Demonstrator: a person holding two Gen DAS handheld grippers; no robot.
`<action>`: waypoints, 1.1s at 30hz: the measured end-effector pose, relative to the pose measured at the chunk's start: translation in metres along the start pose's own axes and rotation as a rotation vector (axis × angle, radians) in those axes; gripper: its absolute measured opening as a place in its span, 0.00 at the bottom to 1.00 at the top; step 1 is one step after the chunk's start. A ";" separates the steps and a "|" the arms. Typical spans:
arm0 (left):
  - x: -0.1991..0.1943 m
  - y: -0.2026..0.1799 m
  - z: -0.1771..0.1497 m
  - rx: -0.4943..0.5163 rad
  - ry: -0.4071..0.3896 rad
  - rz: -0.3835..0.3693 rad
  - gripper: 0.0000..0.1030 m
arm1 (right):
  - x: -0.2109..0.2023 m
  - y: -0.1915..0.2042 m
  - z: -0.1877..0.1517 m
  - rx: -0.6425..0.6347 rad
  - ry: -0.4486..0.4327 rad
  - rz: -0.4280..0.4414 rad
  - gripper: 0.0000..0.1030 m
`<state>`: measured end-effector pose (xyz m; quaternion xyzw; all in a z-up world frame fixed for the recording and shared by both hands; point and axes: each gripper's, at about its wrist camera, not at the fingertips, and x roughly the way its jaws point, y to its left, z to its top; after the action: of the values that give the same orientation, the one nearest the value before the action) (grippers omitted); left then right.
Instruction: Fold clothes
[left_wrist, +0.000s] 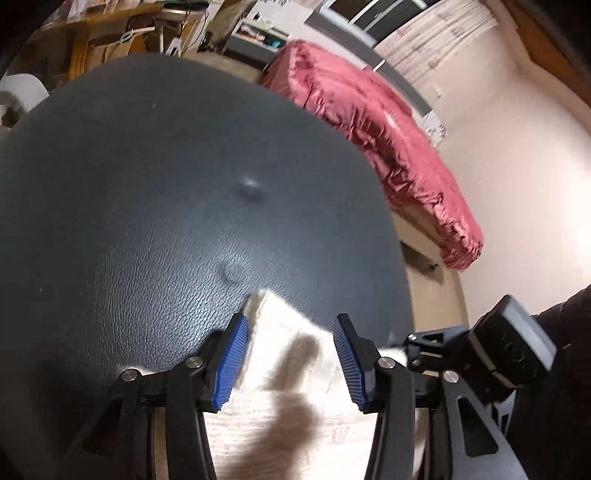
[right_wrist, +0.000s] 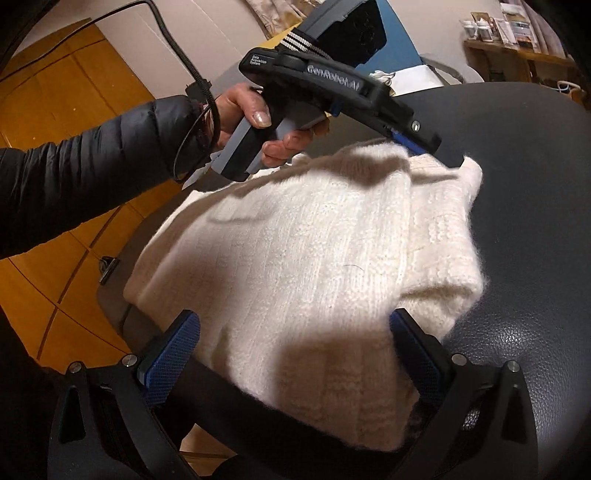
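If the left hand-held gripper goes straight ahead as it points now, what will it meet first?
Most likely the white knit sweater: its corner lies between the open fingers of the left hand-held gripper. Beyond it is the black leather surface. Depth is unclear.

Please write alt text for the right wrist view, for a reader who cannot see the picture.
A folded cream knit sweater lies on a black leather-like surface, between the open blue-padded fingers of the right gripper in the foreground. Beyond it, a hand in a dark padded sleeve holds the left gripper at the sweater's far edge.
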<state>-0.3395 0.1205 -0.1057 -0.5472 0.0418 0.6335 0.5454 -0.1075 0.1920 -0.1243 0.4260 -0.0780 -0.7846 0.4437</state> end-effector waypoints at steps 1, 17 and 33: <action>0.000 -0.003 -0.003 0.015 0.005 -0.009 0.46 | 0.000 0.001 -0.001 -0.002 0.000 -0.003 1.00; 0.009 -0.003 0.001 0.032 0.039 -0.002 0.11 | 0.008 0.010 0.002 -0.036 -0.031 -0.067 1.00; -0.026 0.016 -0.020 -0.241 -0.309 0.236 0.22 | 0.006 0.009 -0.002 -0.001 -0.067 -0.063 1.00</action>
<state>-0.3435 0.0846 -0.1030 -0.4961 -0.0544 0.7695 0.3984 -0.1016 0.1827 -0.1245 0.4013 -0.0789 -0.8121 0.4162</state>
